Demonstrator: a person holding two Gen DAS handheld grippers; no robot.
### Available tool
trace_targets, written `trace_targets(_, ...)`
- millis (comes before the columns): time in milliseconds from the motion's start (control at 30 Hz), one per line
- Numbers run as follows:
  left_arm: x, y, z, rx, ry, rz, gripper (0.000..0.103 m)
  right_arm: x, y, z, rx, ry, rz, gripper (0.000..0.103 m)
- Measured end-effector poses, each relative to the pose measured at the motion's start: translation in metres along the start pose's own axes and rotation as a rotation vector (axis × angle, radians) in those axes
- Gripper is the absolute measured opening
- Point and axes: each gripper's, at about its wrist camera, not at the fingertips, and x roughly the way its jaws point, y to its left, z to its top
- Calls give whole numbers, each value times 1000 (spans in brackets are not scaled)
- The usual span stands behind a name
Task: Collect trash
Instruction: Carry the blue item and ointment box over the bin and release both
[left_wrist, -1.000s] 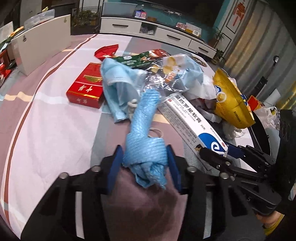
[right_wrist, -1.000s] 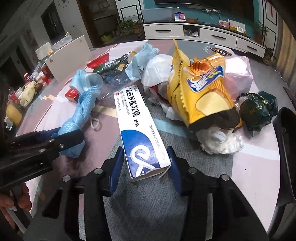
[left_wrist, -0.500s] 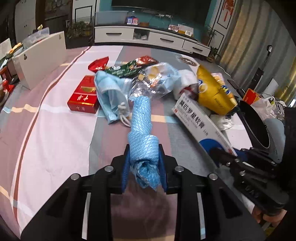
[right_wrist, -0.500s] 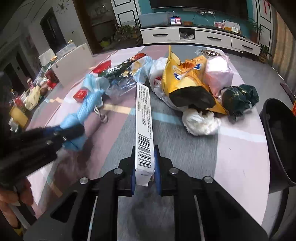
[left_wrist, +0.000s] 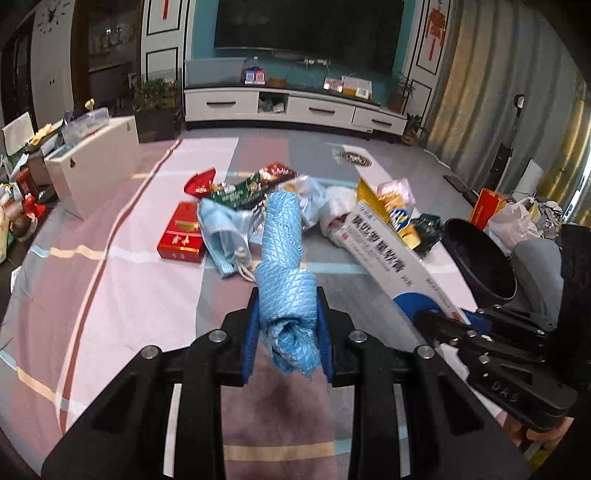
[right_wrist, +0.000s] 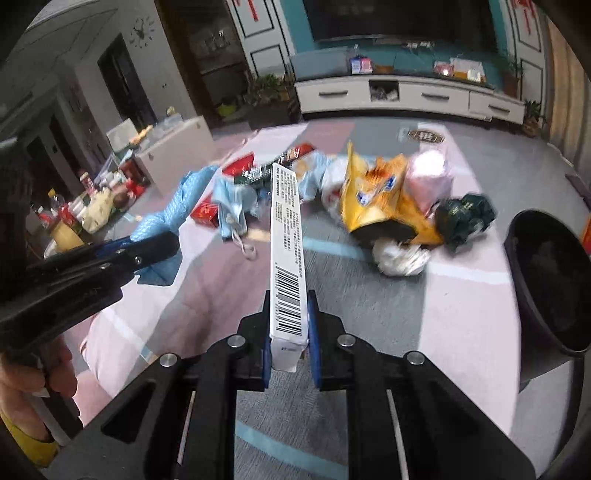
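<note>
- Blue textured cloth (left_wrist: 283, 258), twisted into a roll, is clamped between the blue pads of the left gripper (left_wrist: 286, 326). Jaws are closed tight on its knotted near end; the far end sticks up and forward, clear of the tabletop.
- White ointment box (right_wrist: 288, 254) is pinched on its narrow sides by the right gripper (right_wrist: 290, 332). Jaws are closed onto the box, barcode face up, and the long box points away from the camera, lifted above the table.
- In the left wrist view the same box (left_wrist: 384, 254) slants up from the right gripper at lower right — its blue-printed end sits at the fingers.
- Remaining litter sits in a loose heap mid-table: yellow snack bag (right_wrist: 384, 199), pale pink bag (right_wrist: 430, 173) just behind it, crumpled dark green wrapper (right_wrist: 467, 216) to its right, white crumpled tissue (right_wrist: 400, 256) touching the snack bag's near edge.
- Left part of the heap: light blue face mask (left_wrist: 221, 232) beside a red cigarette box (left_wrist: 181, 234); green-and-red wrapper (left_wrist: 247, 188) lies behind them.
- Black bin (right_wrist: 546, 280) stands at the right edge of the striped tablecloth (left_wrist: 110, 295) — its mouth is open, its inside dark.
- White box (left_wrist: 92, 166) stands at the table's far left, well apart from the heap.
</note>
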Motion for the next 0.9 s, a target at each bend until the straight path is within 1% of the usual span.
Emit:
trace_targets(67,-5,-2,4,0,-12,-7,29,-13,-1,3,4,-30,-21,17)
trace_targets(167,-13,-11,9,14,-27,-19,29,-33,-2,6,-2,-78,-77,17)
trace_targets(333,-20,-32,18,52,-49,-50,29,-54,-15,7,14,-126,-128,17)
trace_targets(533,-22,-61,26,102,-59,-80,29,-71,-36,4,56,-164,-159,17)
trace_targets(733,-17,-97,34,158,-58,-120,29,-83,-60,-2,101,-189,-188,17)
trace_targets(833,-11,-116,38,189,-51,-146,29,-91,-78,-6,140,-207,-209,17)
trace_targets(900,-4,-130,41,202,-40,-176,29,-94,-90,-9,169,-213,-225,17)
